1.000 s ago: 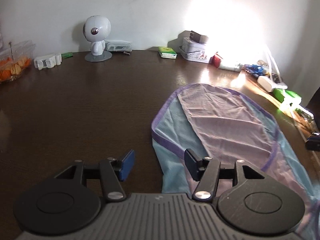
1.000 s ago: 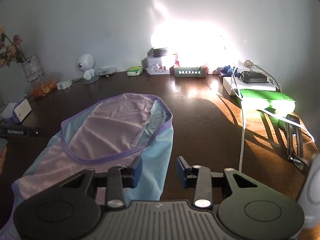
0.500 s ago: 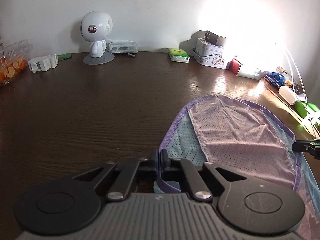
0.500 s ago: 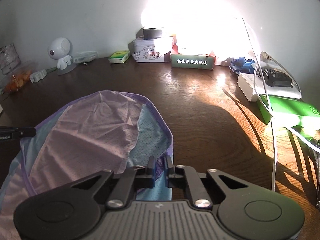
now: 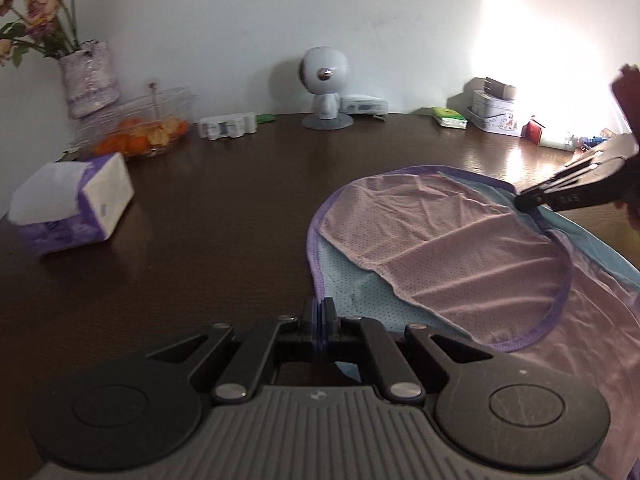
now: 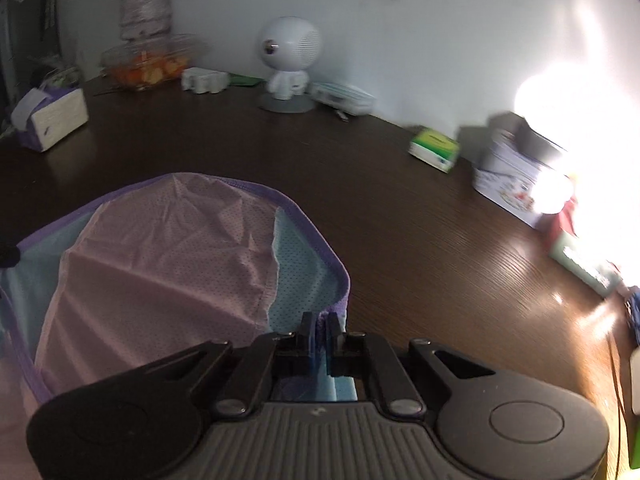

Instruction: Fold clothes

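The garment (image 5: pixel 460 256), a thin pink-and-blue mesh piece edged in purple, lies spread on the dark table (image 5: pixel 200 220), filling the 3 to 5 o'clock part of the left wrist view and the 7 to 10 o'clock part of the right. The left gripper (image 5: pixel 322 312) is clenched on the purple hem at the garment's near left edge, its two jaws pressed together with the trim pinched between them. The right gripper (image 6: pixel 320 328) is likewise clamped on the hem at the opposite edge, with blue fabric bunched under its jaws; in the left view it comes in from 3 o'clock, its tip on the purple trim at the far right of the cloth. With both edges pinched and the cloth otherwise flat, the step in hand looks like the start of a fold: the grasp is made, the carry-over is not yet done. The next move probably calls for lifting both held edges together, just clear of the table, and carrying them across toward the far curved end at 12 o'clock so that one layer lands on the other, keeping the two hands level so the mesh does not skew. The fabric is light and slippery-looking, so it may drag or wrinkle if pulled flat along the wood. A tissue pack (image 5: pixel 72 204) at 9 o'clock, a fruit box (image 5: pixel 136 136) and a small white robot figure (image 5: pixel 325 88) at 12 o'clock stand well apart from the cloth.
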### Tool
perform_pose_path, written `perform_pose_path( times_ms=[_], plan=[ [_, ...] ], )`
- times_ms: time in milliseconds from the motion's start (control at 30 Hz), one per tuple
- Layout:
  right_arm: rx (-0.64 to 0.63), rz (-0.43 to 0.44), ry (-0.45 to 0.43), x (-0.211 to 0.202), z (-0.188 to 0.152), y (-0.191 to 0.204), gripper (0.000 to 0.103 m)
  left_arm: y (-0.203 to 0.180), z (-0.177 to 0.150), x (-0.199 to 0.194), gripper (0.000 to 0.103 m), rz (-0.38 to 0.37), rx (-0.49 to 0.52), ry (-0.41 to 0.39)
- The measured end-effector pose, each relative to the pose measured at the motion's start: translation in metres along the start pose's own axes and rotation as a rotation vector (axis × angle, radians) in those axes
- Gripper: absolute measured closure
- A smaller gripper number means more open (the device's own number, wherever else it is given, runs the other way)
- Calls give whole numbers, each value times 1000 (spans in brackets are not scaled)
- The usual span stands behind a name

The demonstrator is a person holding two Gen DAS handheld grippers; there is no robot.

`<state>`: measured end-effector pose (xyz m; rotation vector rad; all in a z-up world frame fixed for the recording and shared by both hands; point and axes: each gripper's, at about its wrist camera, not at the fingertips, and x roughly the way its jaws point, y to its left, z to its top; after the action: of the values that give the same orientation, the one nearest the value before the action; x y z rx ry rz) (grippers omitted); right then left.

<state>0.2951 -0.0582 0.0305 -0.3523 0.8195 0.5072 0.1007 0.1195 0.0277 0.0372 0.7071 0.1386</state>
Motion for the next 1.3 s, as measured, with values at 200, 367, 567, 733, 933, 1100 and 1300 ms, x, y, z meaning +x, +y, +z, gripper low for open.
perform_pose_path(
  times_ms=[200, 367, 567, 733, 933, 1100, 1300],
  plan=[
    [-194, 135, -3, 21, 48, 117, 99, 32, -58, -72, 101, 100, -98, -15],
    [-357, 278, -11, 19, 63, 214, 99, 52, -109, -133, 101, 157, -171, 19],
    [-512, 385, -30, 7, 63, 293, 99, 58, -140, -177, 97, 188, -224, 14],
    [-481, 331, -86, -28, 62, 275, 77, 46, -131, -213, 68, 141, -233, -83],
    [-324, 273, -86, -113, 52, 158, 59, -47, -108, -212, 44, -289, -45, -149],
    [-201, 160, 9, -153, 2, 79, 59, -152, -113, -192, 45, -541, 169, -57],
    [-112, 149, 127, -139, -82, 35, 65, -202, -134, -180, 54, -519, 261, 0]
  ],
)
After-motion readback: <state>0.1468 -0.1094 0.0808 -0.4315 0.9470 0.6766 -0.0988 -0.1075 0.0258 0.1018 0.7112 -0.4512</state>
